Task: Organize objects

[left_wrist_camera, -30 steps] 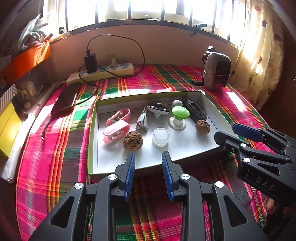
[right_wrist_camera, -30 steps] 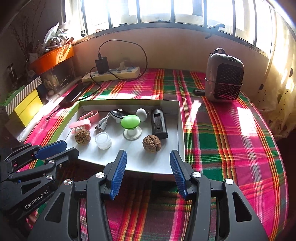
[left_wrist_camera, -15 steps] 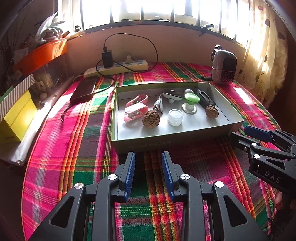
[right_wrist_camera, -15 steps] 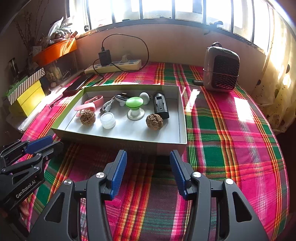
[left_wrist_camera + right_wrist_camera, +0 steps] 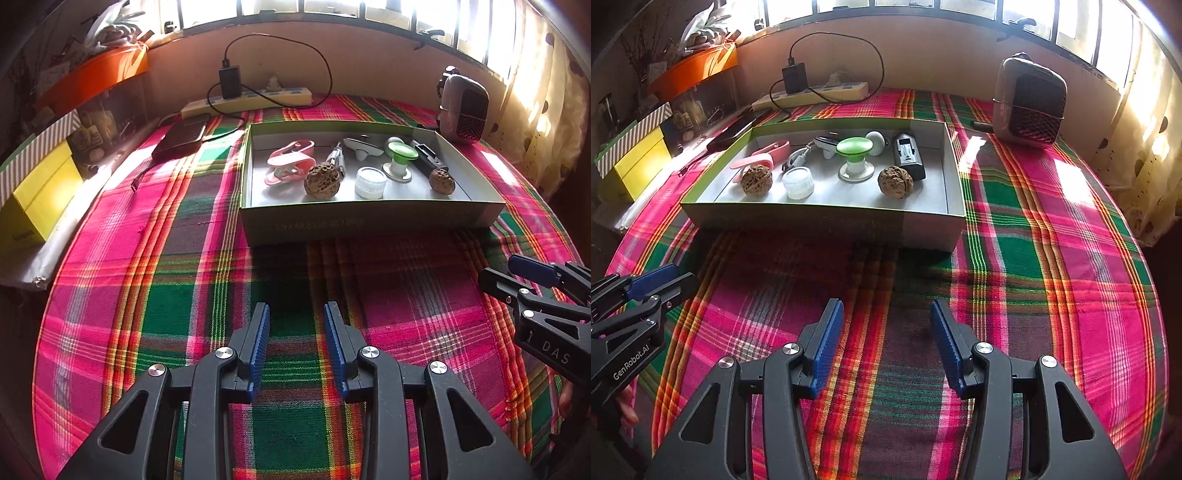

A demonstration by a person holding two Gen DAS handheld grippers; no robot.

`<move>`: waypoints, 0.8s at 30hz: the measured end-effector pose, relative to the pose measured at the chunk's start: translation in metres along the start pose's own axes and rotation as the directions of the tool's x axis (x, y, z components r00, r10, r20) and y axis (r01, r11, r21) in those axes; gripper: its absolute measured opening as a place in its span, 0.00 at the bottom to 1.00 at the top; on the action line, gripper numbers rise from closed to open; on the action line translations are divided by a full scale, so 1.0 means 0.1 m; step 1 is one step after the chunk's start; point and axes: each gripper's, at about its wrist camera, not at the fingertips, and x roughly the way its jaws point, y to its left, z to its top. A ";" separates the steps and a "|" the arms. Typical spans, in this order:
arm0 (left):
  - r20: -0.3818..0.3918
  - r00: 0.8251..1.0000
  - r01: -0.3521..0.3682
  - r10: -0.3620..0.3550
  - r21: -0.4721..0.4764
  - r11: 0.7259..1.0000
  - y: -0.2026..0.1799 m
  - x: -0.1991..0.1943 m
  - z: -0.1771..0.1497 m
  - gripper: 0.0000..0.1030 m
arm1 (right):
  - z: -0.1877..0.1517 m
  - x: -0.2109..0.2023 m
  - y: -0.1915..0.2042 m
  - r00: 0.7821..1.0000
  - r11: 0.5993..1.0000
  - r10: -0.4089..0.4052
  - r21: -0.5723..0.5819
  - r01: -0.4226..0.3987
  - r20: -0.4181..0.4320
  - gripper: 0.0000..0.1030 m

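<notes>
Your 2 hand-held grippers, left point(image 5: 296, 345) and right point(image 5: 887, 345), hang apart and empty near the box point(image 5: 827, 221); its 2 round walnuts point(image 5: 895, 181) could roll from a pinch.

On the surface point(image 5: 1034, 258) ahead of my tools sits a box point(image 5: 827, 221). In it, two walnuts point(image 5: 895, 181) lie nearest me, a jar point(image 5: 798, 182) between them. A power strip point(image 5: 812, 94) lies behind the box, a heater point(image 5: 1028, 101) behind it to the right.
</notes>
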 end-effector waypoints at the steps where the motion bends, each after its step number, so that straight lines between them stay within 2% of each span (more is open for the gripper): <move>1: 0.000 1.000 0.003 -0.003 -0.001 1.000 -0.01 -0.01 0.00 0.28 | -0.01 0.00 -0.01 1.000 1.000 -0.004 0.003 0.004 -0.004 0.49; 3: 0.004 1.000 0.003 -0.003 -0.001 1.000 -0.01 -0.01 -0.01 0.28 | -0.03 0.00 -0.03 1.000 1.000 -0.008 0.013 0.008 -0.003 0.55; 5: 0.008 1.000 -0.007 0.007 -0.007 1.000 -0.02 -0.02 -0.02 0.28 | -0.04 0.00 -0.06 1.000 1.000 -0.007 0.027 0.007 -0.006 0.57; 12: 0.022 0.999 -0.023 0.023 -0.027 0.999 -0.02 -0.02 -0.03 0.28 | -0.08 -0.03 -0.08 1.000 0.999 -0.011 0.030 0.011 0.002 0.58; 24: 0.022 1.000 -0.011 0.012 -0.033 0.999 0.00 -0.02 -0.03 0.28 | -0.10 -0.02 -0.09 0.999 0.999 -0.026 0.044 0.025 0.021 0.61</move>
